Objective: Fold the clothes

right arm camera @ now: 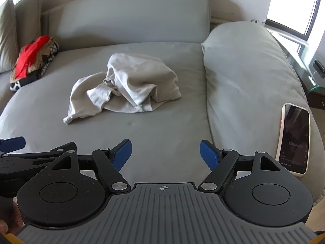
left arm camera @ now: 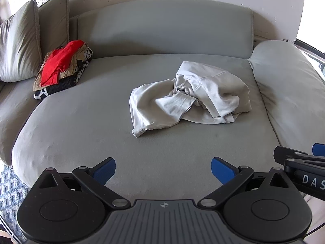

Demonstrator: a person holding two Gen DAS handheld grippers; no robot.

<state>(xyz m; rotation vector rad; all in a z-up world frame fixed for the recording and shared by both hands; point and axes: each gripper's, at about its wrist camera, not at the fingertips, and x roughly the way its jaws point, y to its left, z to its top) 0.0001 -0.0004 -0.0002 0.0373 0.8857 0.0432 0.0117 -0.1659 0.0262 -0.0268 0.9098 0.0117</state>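
Crumpled pale grey cotton garment (left arm camera: 189, 93) lies ahead of the left gripper (left arm camera: 163, 169) and right gripper (right arm camera: 165, 152), both spread wide, empty.

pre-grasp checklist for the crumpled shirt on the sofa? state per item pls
1. Left gripper open, nothing between blue pads: ok.
2. Right gripper open, nothing held: ok.
3. Crumpled pale grey garment in clear view, unobstructed: ok.
4. Garment spread flat for folding: not ok, bunched.
5. Hem or sleeve edges identifiable: cannot tell.
6. White-cased smartphone on the grey sofa armrest, apart from garment: ok.
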